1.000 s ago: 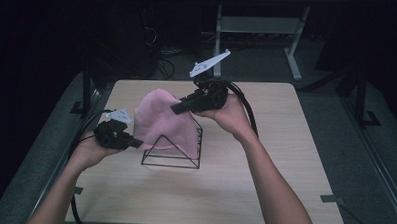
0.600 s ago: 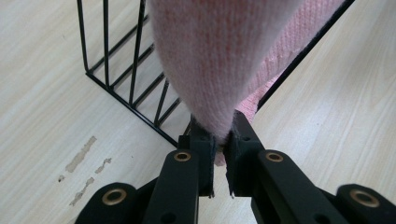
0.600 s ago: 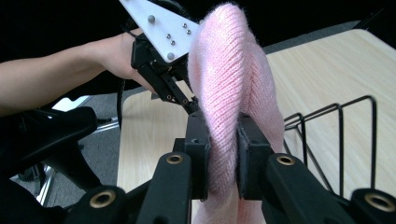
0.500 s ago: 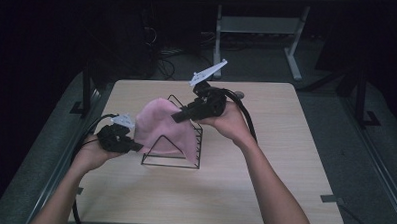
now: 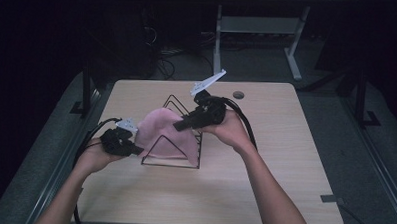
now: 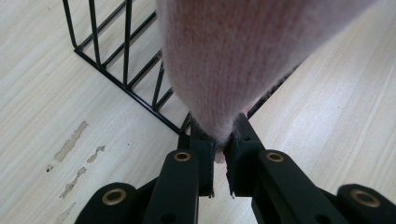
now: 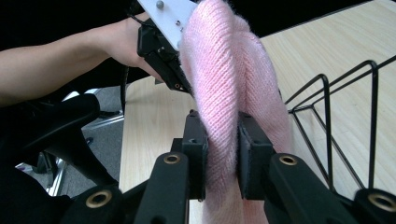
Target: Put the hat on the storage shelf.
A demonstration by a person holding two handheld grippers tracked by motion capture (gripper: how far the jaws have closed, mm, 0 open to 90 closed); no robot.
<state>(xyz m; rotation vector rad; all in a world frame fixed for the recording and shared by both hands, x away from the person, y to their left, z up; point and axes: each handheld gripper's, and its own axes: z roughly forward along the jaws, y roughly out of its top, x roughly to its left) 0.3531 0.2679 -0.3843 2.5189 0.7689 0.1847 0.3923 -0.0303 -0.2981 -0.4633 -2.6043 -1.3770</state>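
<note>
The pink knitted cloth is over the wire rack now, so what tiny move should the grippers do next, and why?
Probably lower a little more, then let go. The pink cloth drapes over the black wire rack, but the left gripper and right gripper both pinch it, holding it stretched between them.

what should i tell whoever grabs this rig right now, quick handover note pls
Left gripper: shut on the pink knit cloth at its near-left edge.
Right gripper: jaws have just been opening slightly, pads still pressing a fold of the cloth.
Cloth is spread between both grippers and draped over the black wire rack on the table.
Done: cloth laid over the rack.
Left: probably release both grips and pull away.
</note>
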